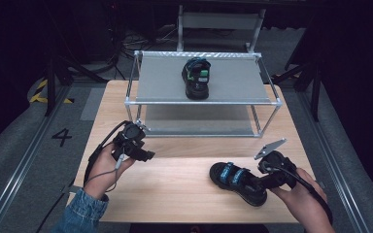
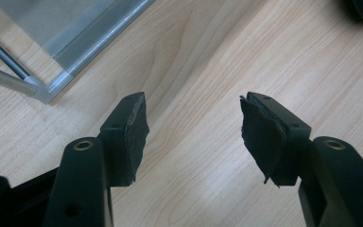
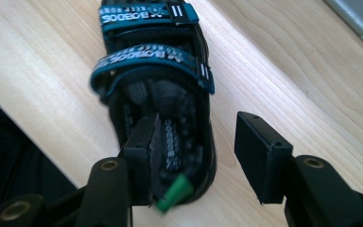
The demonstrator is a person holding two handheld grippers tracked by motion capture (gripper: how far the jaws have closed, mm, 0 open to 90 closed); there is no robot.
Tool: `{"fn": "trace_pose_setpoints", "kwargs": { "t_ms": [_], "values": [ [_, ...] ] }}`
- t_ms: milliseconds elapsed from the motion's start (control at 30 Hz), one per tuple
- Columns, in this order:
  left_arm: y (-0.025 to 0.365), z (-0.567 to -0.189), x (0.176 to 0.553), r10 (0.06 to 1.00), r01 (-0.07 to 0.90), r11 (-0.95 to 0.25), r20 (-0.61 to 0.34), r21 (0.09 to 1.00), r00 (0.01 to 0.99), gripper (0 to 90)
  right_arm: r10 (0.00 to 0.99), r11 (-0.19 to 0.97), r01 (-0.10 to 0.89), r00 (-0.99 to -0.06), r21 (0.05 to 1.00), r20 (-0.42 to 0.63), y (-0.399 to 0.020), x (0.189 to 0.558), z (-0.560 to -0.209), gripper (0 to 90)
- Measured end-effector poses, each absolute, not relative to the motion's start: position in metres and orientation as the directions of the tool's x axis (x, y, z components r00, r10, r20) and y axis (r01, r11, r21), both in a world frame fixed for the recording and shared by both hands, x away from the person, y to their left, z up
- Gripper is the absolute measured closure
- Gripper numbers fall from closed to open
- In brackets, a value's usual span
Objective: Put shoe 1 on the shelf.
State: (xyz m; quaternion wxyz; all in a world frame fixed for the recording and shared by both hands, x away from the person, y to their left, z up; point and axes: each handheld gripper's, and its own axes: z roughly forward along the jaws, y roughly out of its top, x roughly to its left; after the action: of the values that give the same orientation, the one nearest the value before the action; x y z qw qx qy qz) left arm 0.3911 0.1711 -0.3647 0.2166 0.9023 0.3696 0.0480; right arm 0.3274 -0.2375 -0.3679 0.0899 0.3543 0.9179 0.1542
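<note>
A black sandal with teal straps [image 1: 235, 180] lies on the wooden table [image 1: 175, 179] at the front right, toe pointing left. My right gripper [image 1: 261, 184] stands open at its heel. In the right gripper view the sandal [image 3: 151, 61] runs away from the right gripper [image 3: 196, 142]: one jaw rests inside the heel on the footbed, the other stands outside the sandal's side with a gap. A green tag [image 3: 175, 191] sticks out at the heel. A matching sandal [image 1: 196, 77] stands on the rack's top shelf. My left gripper [image 1: 148, 155] hovers open and empty over bare wood [image 2: 194, 127].
A metal-framed two-shelf rack [image 1: 204, 102] with grey shelves occupies the back half of the table. Its front left corner [image 2: 52, 87] lies close ahead of the left gripper. The table's front edge runs just behind both hands. Dark floor surrounds the table.
</note>
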Motion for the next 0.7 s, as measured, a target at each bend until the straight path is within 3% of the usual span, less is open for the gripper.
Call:
{"fn": "trace_pose_setpoints", "kwargs": {
  "t_ms": [333, 533, 700],
  "values": [
    [0.177, -0.367, 0.392, 0.700, 0.659, -0.626, -0.074, 0.417, 0.711, 41.5, 0.689, 0.685, 0.658, -0.725, 0.313, 0.017, -0.231, 0.353, -0.401, 62.7],
    [0.175, -0.368, 0.391, 0.696, 0.654, -0.633, -0.065, 0.413, 0.715, 41.6, 0.708, 0.661, 0.675, -0.706, 0.328, 0.028, -0.228, 0.355, -0.401, 75.2],
    [0.176, -0.369, 0.391, 0.699, 0.661, -0.628, -0.074, 0.412, 0.711, 41.6, 0.720, 0.645, 0.686, -0.693, 0.336, 0.030, -0.228, 0.356, -0.399, 78.0]
  ]
}}
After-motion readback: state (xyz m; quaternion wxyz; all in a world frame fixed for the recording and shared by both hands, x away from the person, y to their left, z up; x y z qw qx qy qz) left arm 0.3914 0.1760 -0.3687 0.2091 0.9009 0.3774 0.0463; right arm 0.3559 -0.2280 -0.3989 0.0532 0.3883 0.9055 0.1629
